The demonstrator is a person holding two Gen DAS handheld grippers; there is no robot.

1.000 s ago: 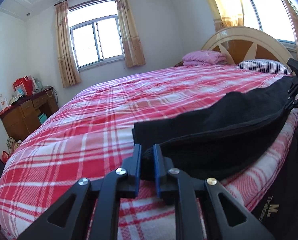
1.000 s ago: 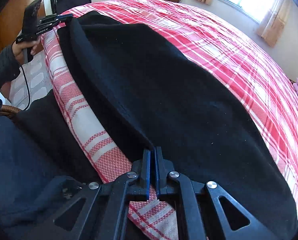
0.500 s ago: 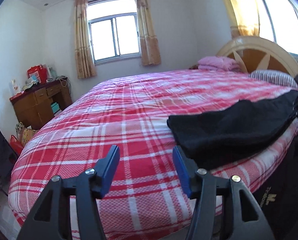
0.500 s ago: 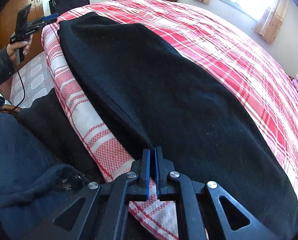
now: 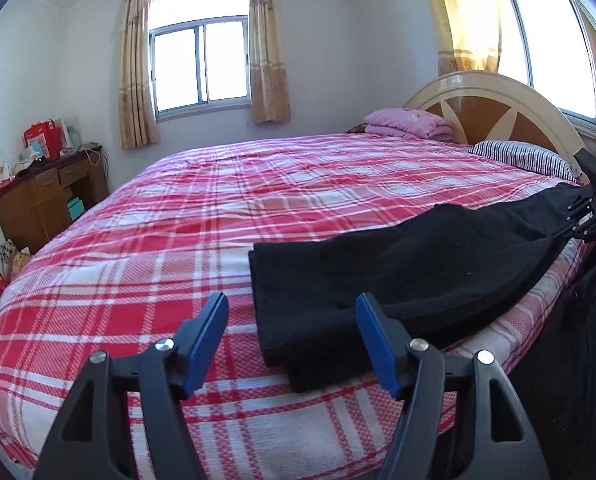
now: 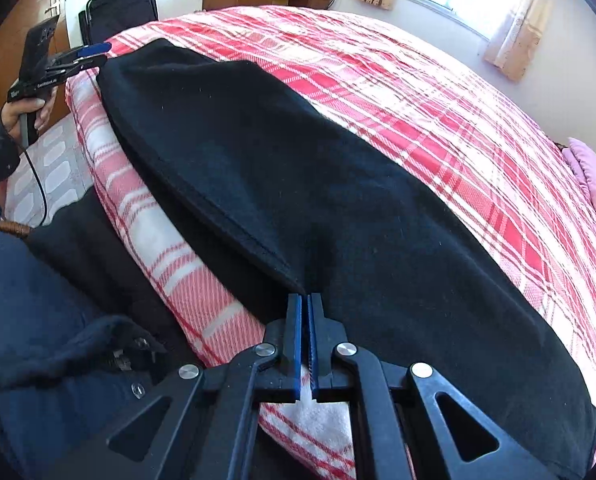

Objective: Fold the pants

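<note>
The black pants [image 5: 398,280] lie folded lengthwise along the near edge of the bed with the red plaid cover [image 5: 218,216]. My left gripper [image 5: 292,326] is open and empty, just short of the pants' end, which lies between and beyond its blue pads. In the right wrist view the pants [image 6: 318,184] stretch away from me. My right gripper [image 6: 307,300] is shut on the pants' near edge. The left gripper [image 6: 84,56] shows far off at the pants' other end, and the right gripper [image 5: 588,216] shows at the right in the left wrist view.
A wooden headboard [image 5: 494,112], a striped pillow [image 5: 522,156] and a folded pink blanket [image 5: 406,122] are at the head of the bed. A wooden dresser [image 5: 42,196] stands by the far wall. A black chair [image 6: 118,8] stands beyond the bed's corner.
My left gripper has let go of the pants' end, opened wide and drawn back. The pants' end now lies flat on the bed. The right gripper keeps its hold.
</note>
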